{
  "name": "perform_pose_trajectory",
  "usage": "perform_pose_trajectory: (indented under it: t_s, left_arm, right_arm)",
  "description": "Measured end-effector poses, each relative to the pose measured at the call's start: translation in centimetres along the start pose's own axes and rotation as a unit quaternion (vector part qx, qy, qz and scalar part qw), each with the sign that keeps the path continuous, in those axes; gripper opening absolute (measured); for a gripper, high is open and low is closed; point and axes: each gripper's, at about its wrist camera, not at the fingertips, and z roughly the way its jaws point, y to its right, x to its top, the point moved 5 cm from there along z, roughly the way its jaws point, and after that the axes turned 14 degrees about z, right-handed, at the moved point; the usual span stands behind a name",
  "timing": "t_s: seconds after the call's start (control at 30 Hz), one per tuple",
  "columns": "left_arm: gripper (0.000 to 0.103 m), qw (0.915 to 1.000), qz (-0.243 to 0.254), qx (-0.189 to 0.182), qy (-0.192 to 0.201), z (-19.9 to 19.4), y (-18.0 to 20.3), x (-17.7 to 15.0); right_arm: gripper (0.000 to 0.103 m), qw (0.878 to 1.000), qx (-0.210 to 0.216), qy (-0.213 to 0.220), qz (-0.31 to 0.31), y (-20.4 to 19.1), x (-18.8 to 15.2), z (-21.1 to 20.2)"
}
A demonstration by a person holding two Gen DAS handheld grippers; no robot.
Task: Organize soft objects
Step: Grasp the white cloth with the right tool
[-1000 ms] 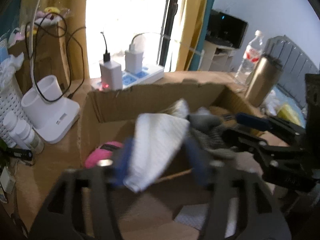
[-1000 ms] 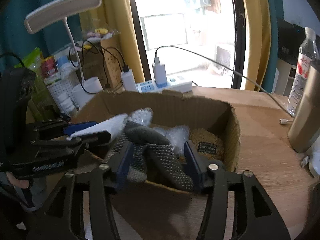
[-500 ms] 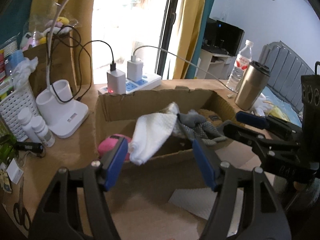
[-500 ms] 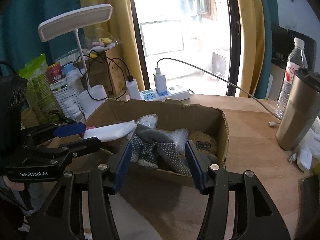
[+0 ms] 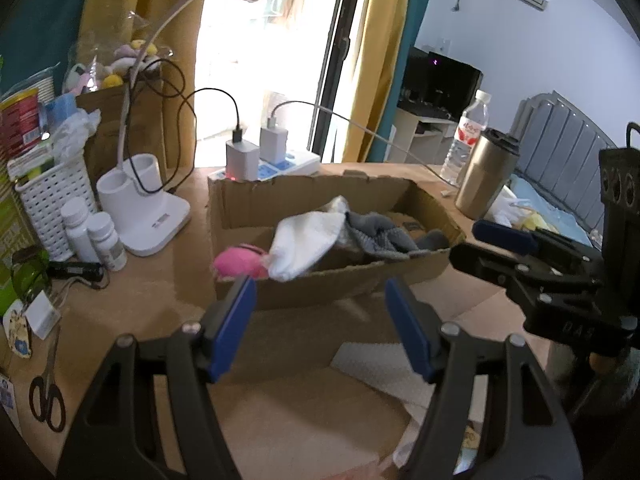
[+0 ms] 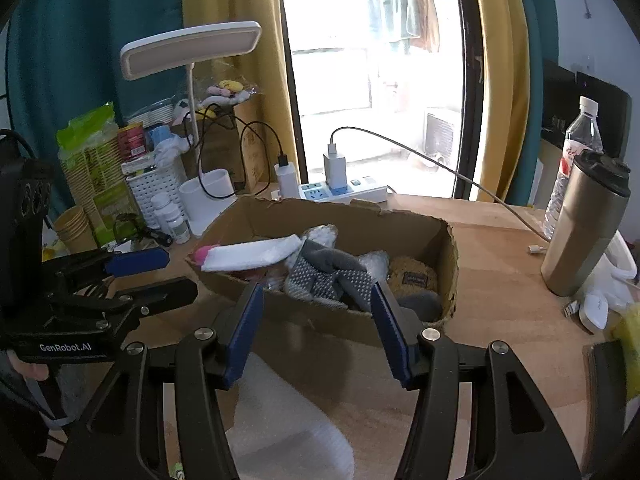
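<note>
An open cardboard box (image 5: 320, 286) (image 6: 404, 212) stands on the wooden table and holds soft things. A white cloth (image 5: 304, 242) (image 6: 250, 256) drapes over its near-left rim. A grey dotted glove (image 5: 380, 236) (image 6: 328, 276) lies beside it, with a pink soft item (image 5: 238, 262), bubble wrap (image 6: 376, 260) and a brown pad (image 6: 412, 276). My left gripper (image 5: 320, 310) is open and empty, in front of the box. My right gripper (image 6: 316, 316) is open and empty, also in front of the box.
A white lamp base (image 5: 144, 208), pill bottles (image 5: 100, 236), a white basket (image 5: 52, 200) and scissors (image 5: 46, 396) sit left. A power strip (image 6: 344, 192) lies behind the box. A steel tumbler (image 6: 584, 224) and water bottle (image 6: 576, 148) stand right. Bubble wrap sheet (image 6: 280, 432) lies near me.
Both grippers opened and let go: the left of the white cloth, the right of the grey glove. Both pulled back from the box, leaving the items in it.
</note>
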Motion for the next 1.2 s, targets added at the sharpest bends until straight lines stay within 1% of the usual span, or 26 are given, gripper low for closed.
perform_pose_trajectory:
  t_s: [0.23, 0.6, 0.77, 1.2]
  left_arm:
    - [0.069, 1.0, -0.006, 0.0, 0.006, -1.5, -0.2, -1.3]
    - [0.069, 0.9998, -0.02, -0.002, 0.003, -2.2, -0.4, -3.4]
    - [0.07, 0.9997, -0.02, 0.011, -0.006, -2.1, -0.5, -4.4]
    - [0.07, 0.9996, -0.018, 0.006, -0.02, -1.6, 0.1, -6.0]
  right_arm:
    - [0.059, 1.0, -0.001, -0.005, -0.005, -1.1, -1.4, -0.6]
    - [0.06, 1.0, -0.006, -0.026, -0.011, -1.9, -3.6, -0.6]
    - [0.062, 0.999, -0.012, -0.043, -0.011, -1.7, -4.9, 0.0]
    - [0.065, 0.994, -0.036, -0.101, -0.011, -0.4, -8.7, 1.9]
